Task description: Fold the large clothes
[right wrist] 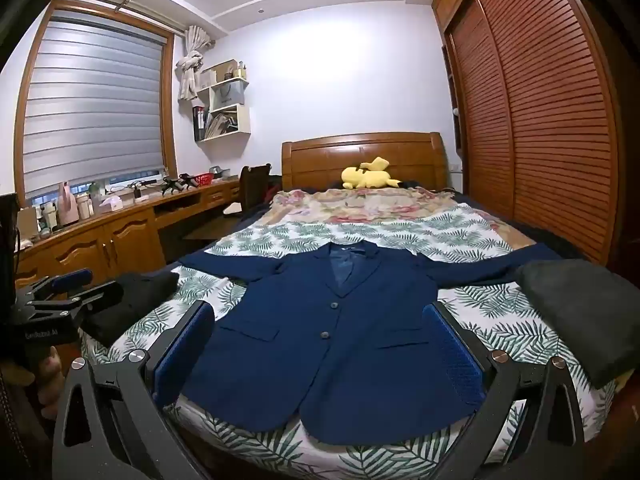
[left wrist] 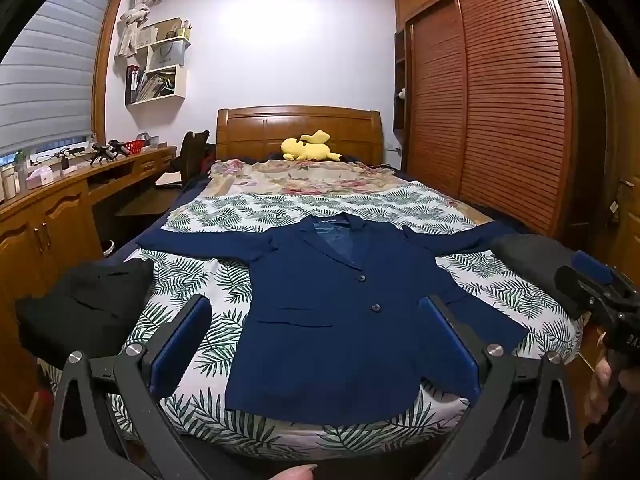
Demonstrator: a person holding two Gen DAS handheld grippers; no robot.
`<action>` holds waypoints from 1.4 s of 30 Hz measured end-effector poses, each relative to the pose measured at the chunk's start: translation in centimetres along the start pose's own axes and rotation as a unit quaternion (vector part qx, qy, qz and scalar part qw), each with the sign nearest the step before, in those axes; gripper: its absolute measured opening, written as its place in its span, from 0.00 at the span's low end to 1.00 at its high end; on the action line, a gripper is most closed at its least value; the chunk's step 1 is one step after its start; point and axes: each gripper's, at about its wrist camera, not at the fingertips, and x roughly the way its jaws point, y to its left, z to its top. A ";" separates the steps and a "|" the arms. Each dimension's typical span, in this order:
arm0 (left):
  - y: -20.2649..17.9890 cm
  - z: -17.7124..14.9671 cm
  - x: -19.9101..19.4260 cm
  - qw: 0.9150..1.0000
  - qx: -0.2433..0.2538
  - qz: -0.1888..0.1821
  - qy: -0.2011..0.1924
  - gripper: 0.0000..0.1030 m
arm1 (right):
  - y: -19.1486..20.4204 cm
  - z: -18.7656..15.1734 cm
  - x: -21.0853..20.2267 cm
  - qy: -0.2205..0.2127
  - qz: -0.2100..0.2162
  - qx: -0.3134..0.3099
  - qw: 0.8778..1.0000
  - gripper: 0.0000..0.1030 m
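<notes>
Hovering wide open, empty: left hand-held gripper (left wrist: 316, 344), right hand-held gripper (right wrist: 320, 348); advice: pinch navy blazer (left wrist: 352, 312) sleeve cuffs, fold inward flat on bed (left wrist: 200, 280).

Yellow plush toy (left wrist: 309, 147) by wooden headboard (left wrist: 298, 128); slatted wardrobe (left wrist: 492, 112) alongside.

Navy jacket (right wrist: 332, 344) lies flat on bed (right wrist: 400, 224) — right tool (right wrist: 320, 344) wide, empty.
</notes>
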 end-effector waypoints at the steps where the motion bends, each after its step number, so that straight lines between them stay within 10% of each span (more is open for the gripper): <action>1: 0.0 0.0 0.0 1.000 0.001 0.001 0.001 1.00 | 0.0 0.0 0.0 0.000 0.000 -0.001 1.000 1.00; 42: -1.2 0.5 -1.2 1.000 0.013 0.006 -0.008 1.00 | -0.1 -0.2 -0.6 -0.004 -0.003 0.003 1.000 1.00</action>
